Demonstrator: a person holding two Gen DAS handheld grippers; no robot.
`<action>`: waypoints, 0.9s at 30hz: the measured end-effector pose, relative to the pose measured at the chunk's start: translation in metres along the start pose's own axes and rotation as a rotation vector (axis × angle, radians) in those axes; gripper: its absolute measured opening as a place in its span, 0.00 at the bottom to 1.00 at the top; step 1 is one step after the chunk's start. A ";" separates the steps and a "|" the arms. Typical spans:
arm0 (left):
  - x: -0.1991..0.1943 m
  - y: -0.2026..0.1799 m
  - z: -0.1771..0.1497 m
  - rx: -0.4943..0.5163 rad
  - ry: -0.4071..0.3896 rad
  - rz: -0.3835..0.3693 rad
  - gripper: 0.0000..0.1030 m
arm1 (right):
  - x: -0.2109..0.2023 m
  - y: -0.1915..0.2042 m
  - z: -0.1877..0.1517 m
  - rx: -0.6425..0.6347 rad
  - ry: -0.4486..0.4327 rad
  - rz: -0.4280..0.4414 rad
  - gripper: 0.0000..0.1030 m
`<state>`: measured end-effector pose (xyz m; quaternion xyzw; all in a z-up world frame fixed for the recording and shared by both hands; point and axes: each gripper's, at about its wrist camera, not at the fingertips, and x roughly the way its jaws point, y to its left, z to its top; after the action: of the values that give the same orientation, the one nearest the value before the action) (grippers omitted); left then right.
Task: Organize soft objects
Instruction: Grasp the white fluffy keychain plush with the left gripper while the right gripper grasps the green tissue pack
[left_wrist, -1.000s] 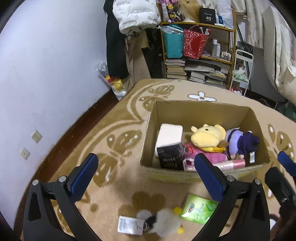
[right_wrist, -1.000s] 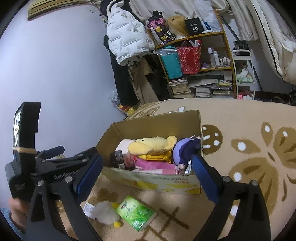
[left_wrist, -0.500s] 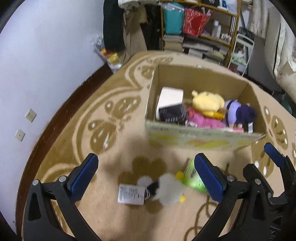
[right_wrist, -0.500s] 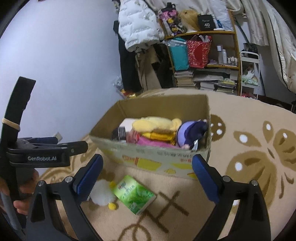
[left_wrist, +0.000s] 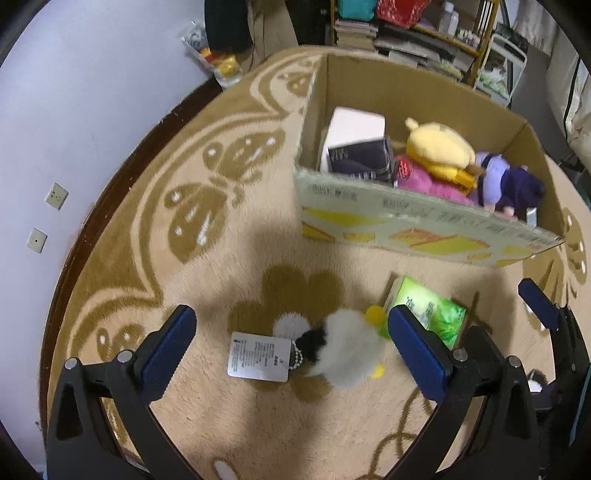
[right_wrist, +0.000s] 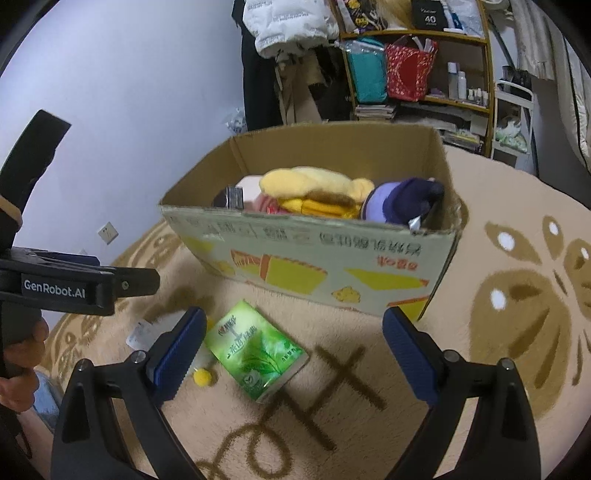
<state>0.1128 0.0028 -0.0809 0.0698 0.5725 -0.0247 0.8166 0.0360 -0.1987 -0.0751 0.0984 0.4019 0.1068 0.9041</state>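
Note:
A small white and black fluffy toy with yellow feet and a white paper tag lies on the carpet. My left gripper is open and hovers just above it, its fingers either side. A green tissue pack lies beside the toy, also in the left wrist view. My right gripper is open above the pack. A cardboard box behind holds a yellow plush, a purple plush, a pink item and a white box.
The beige carpet with brown patterns covers the floor. A lilac wall with sockets stands at the left. A shelf with bags, books and bottles and hanging coats stand behind the box.
Both grippers have come down and forward toward the carpet. The fluffy toy now lies between my left fingers, and the green pack between my right fingers. Nothing was grasped.

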 end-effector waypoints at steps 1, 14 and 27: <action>0.004 -0.003 0.000 0.013 0.016 0.004 1.00 | 0.002 0.001 -0.002 -0.006 0.008 0.003 0.97; 0.039 -0.009 -0.004 0.016 0.143 0.003 0.99 | 0.041 0.009 -0.013 -0.068 0.127 0.008 0.94; 0.063 -0.010 -0.005 -0.006 0.211 -0.012 0.99 | 0.063 0.019 -0.019 -0.089 0.170 0.039 0.94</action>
<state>0.1289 -0.0034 -0.1430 0.0662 0.6558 -0.0203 0.7518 0.0602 -0.1615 -0.1270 0.0568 0.4700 0.1501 0.8679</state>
